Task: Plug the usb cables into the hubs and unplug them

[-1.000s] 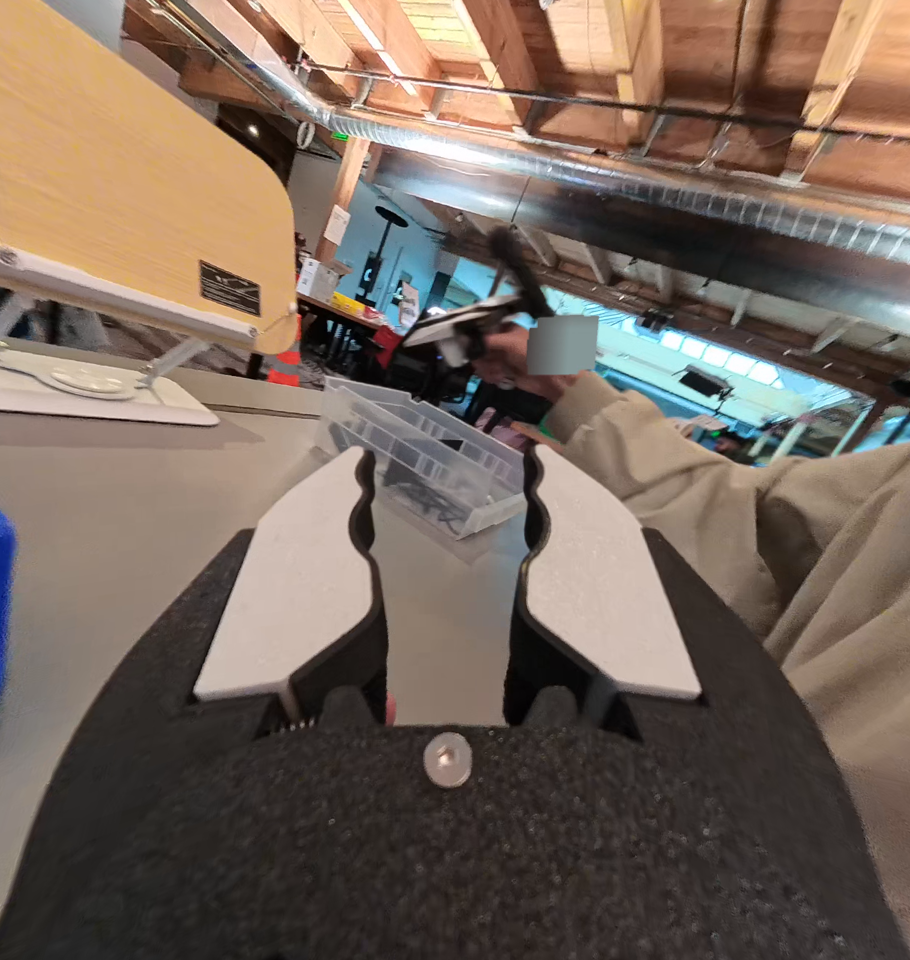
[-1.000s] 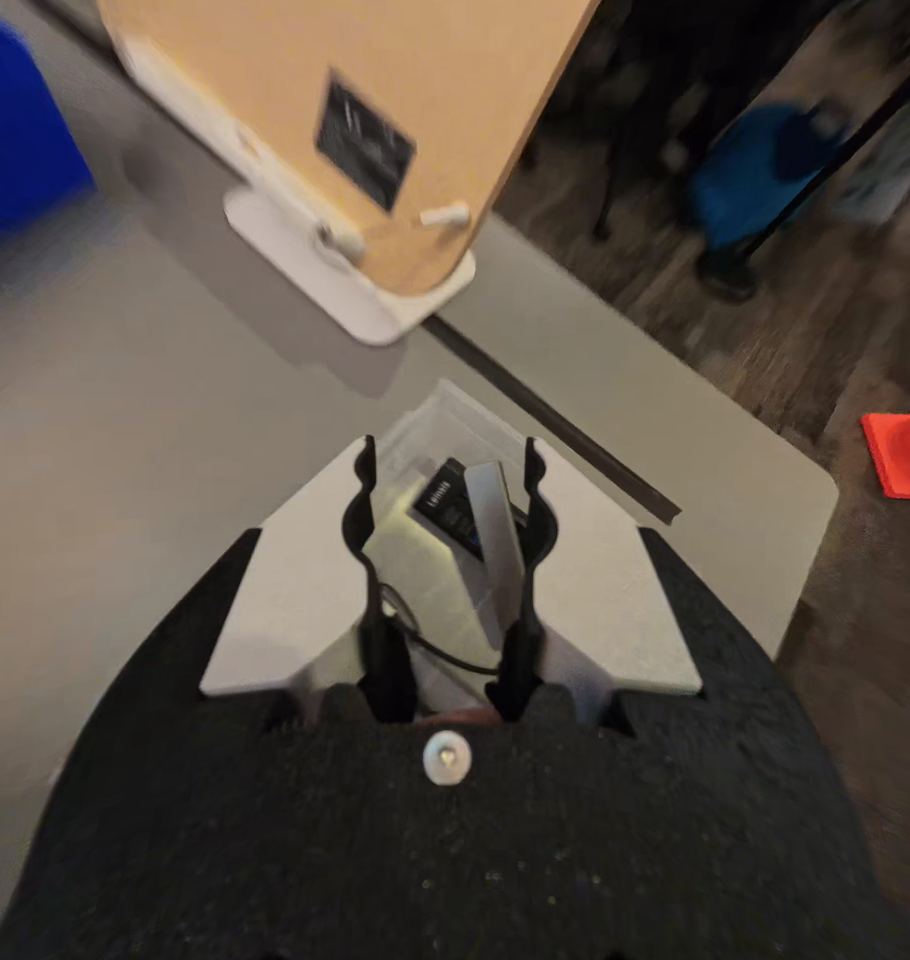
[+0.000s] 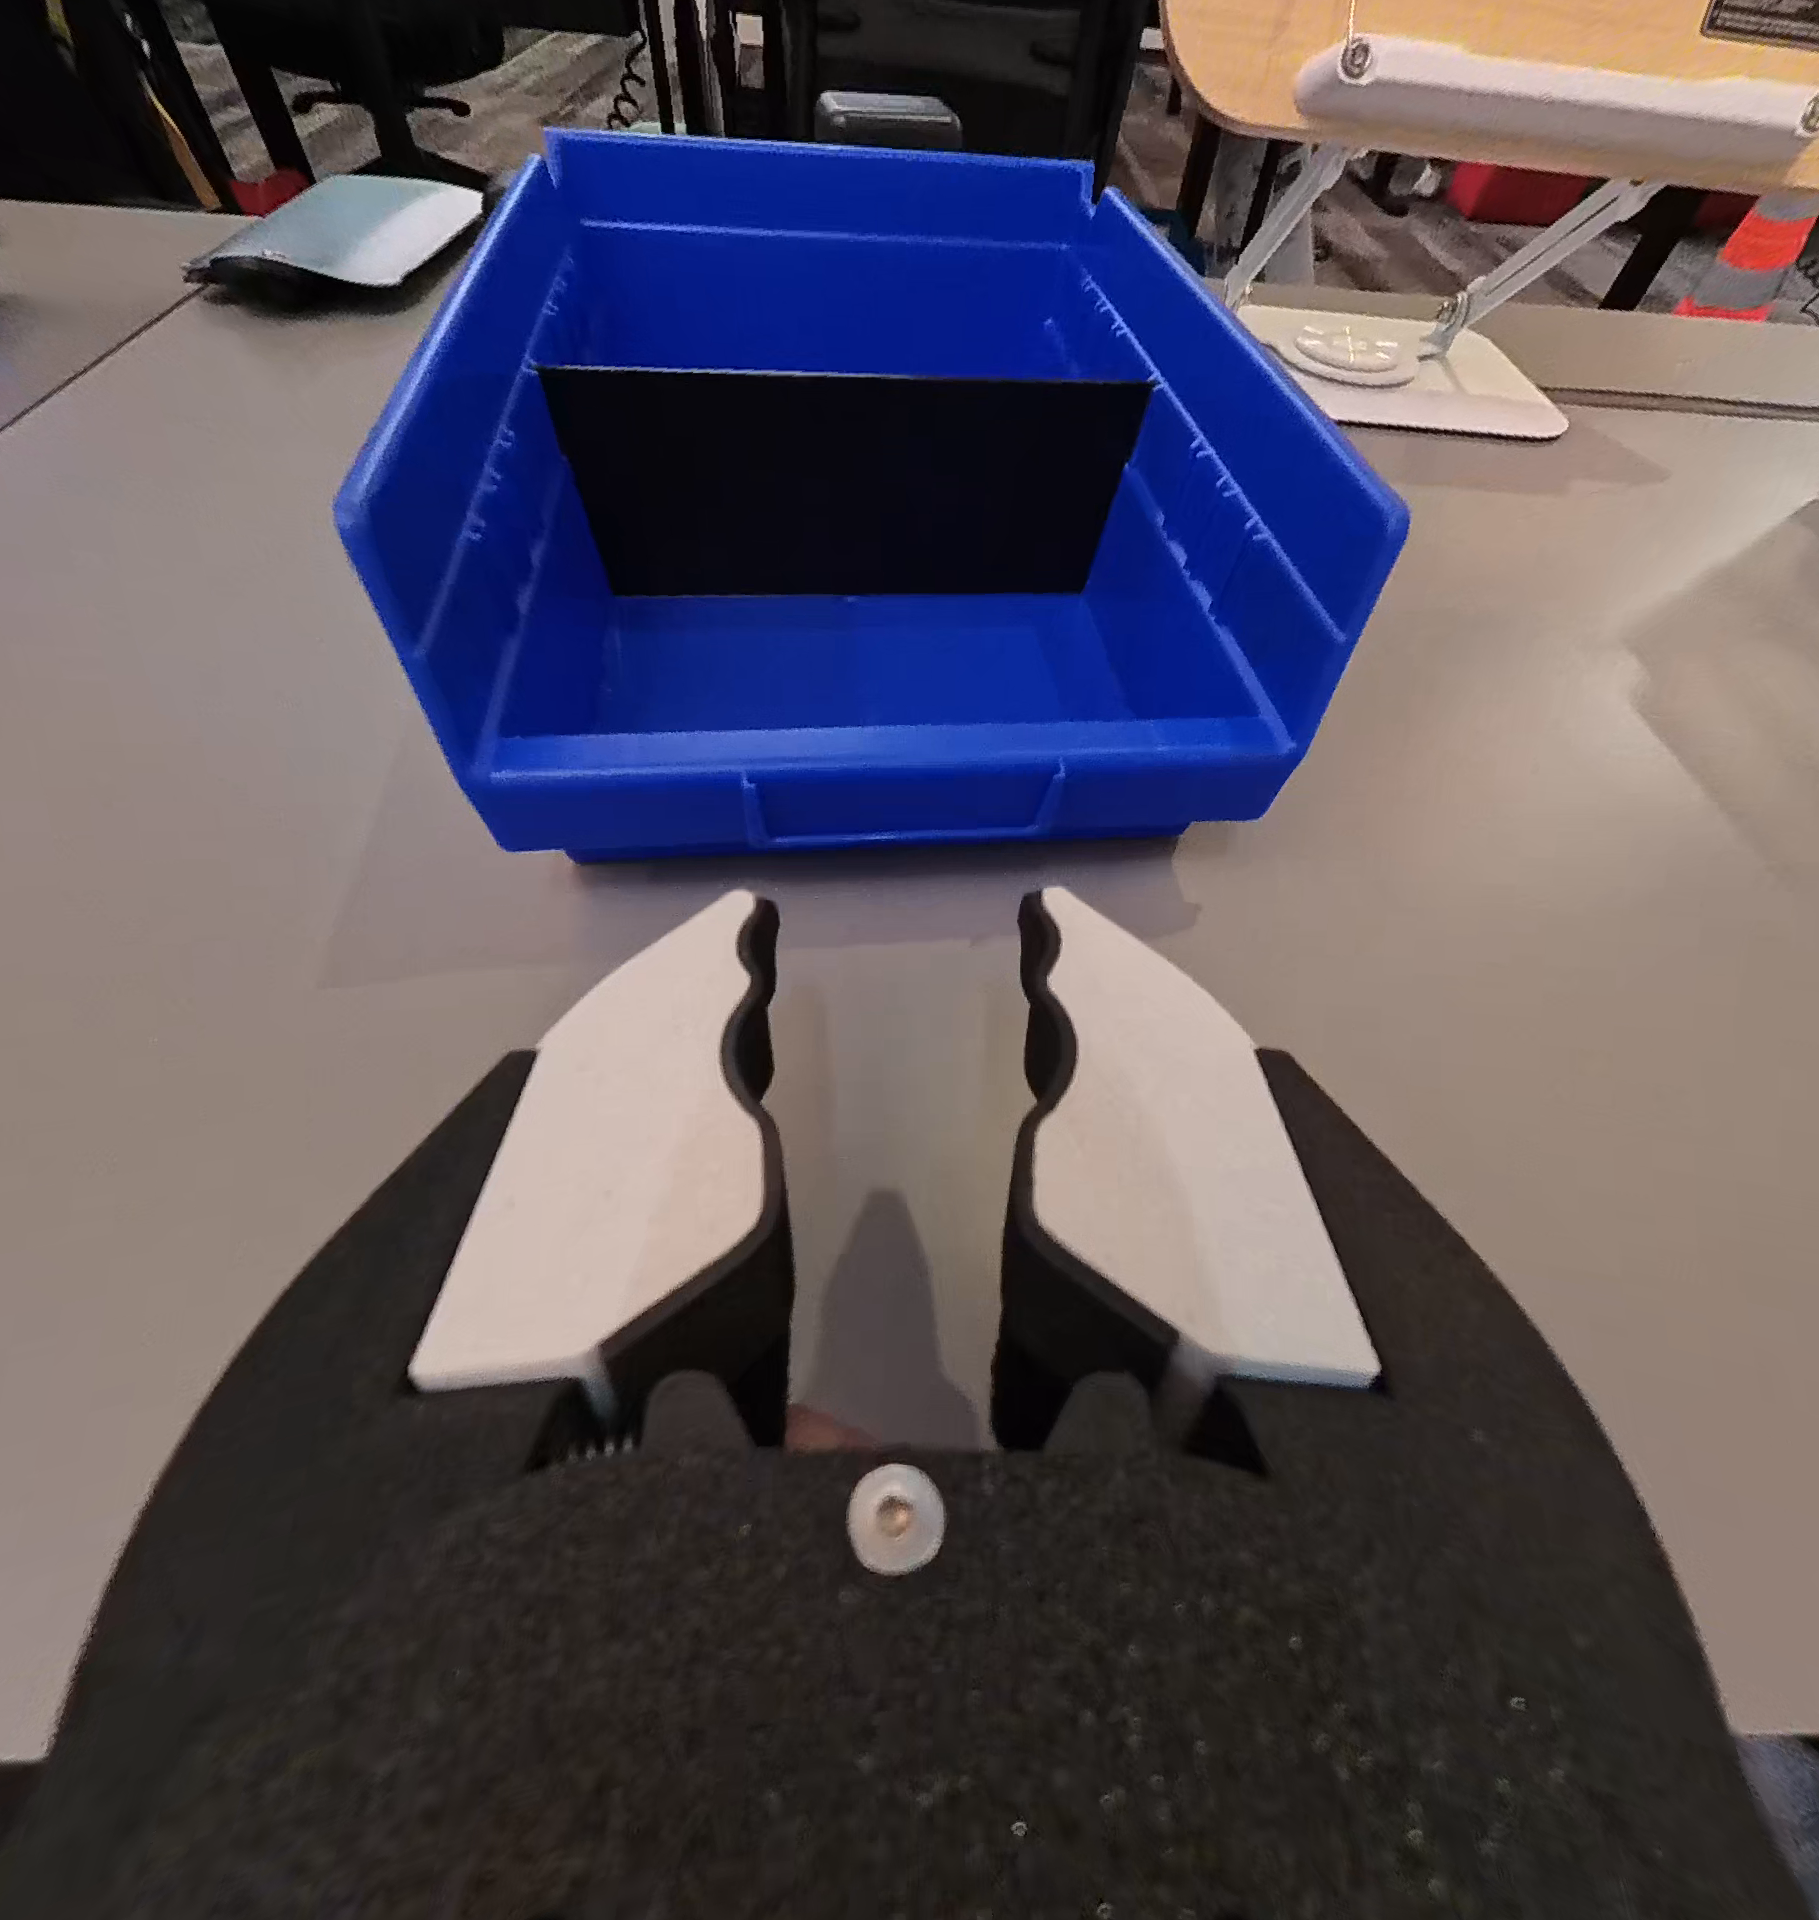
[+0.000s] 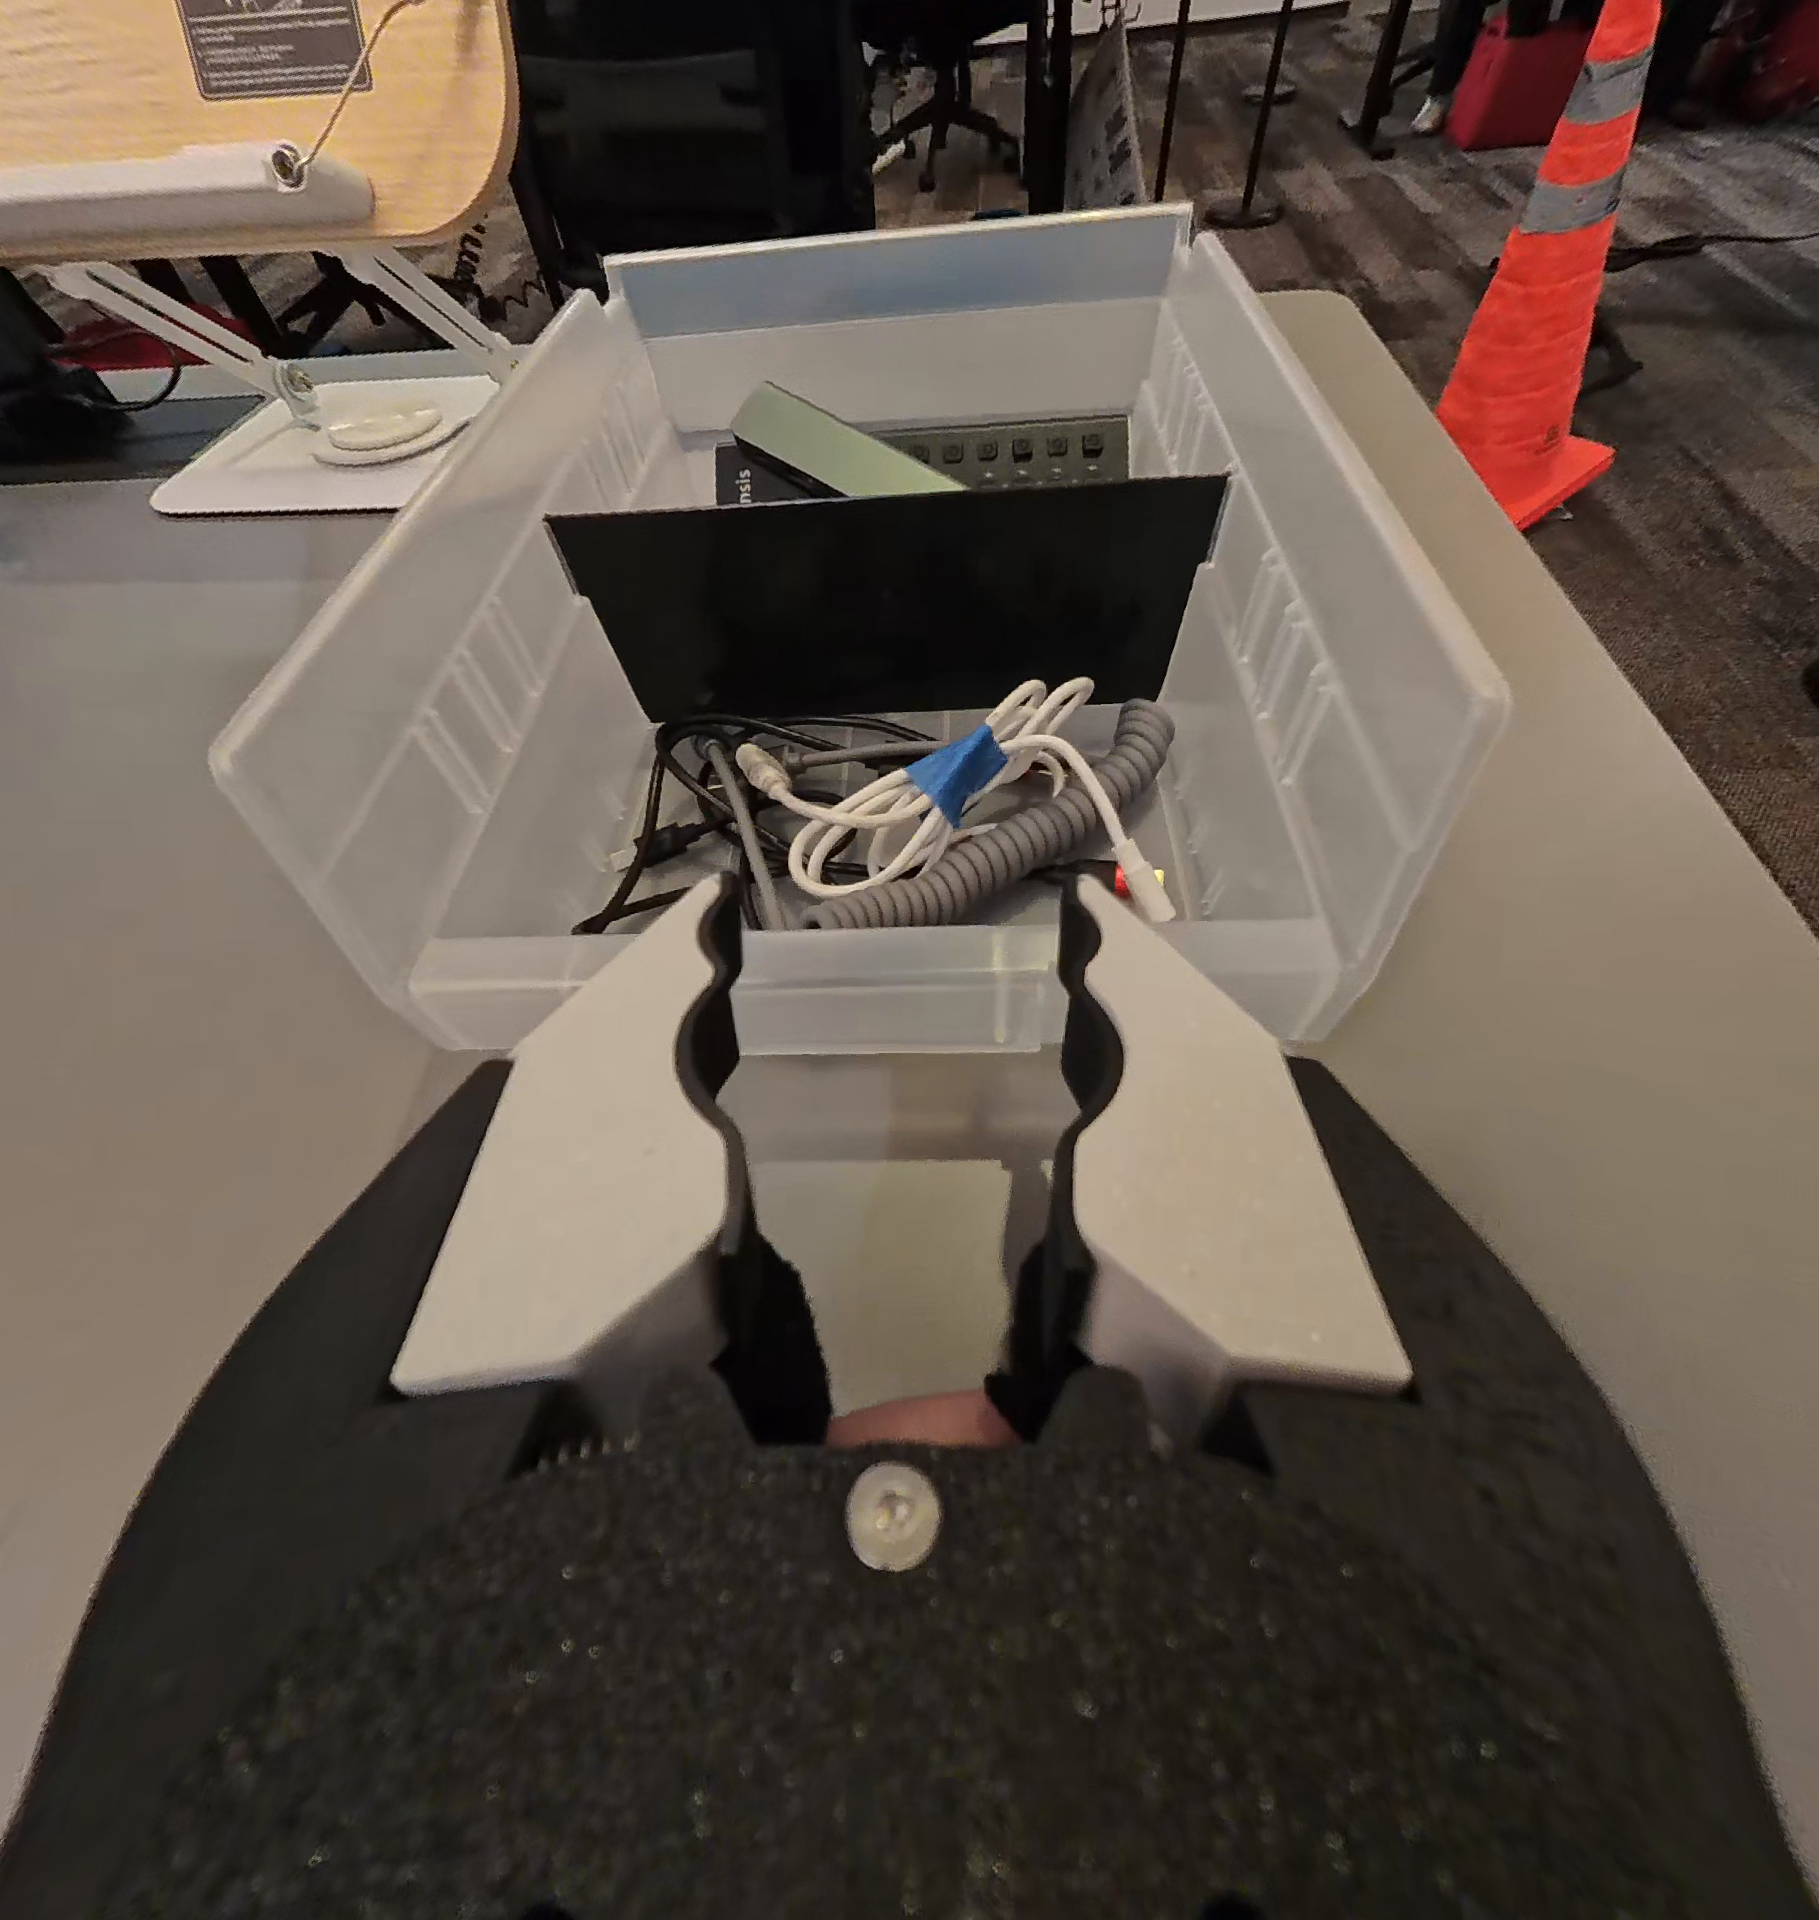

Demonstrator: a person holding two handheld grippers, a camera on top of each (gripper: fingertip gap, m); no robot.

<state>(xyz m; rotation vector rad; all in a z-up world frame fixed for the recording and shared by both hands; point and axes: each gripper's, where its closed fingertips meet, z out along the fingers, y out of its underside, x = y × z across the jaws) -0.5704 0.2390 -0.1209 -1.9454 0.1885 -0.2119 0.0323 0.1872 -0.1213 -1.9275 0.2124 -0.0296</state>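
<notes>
While I hold both empty and spread, my left gripper (image 3: pixel 897 920) faces a blue bin (image 3: pixel 1289 499); my right gripper (image 4: pixel 892 899) faces a clear bin (image 4: pixel 385 727) of USB cables (image 4: pixel 884 810) and hubs (image 4: pixel 843 447).

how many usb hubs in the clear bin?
2 visible, both in the clear bin's rear compartment behind the black divider: a silver hub leaning over a dark hub. The divider may hide more.

Tangled usb cables (image 4: pixel 915 821) fill the front compartment, hubs (image 4: pixel 884 457) behind.
</notes>
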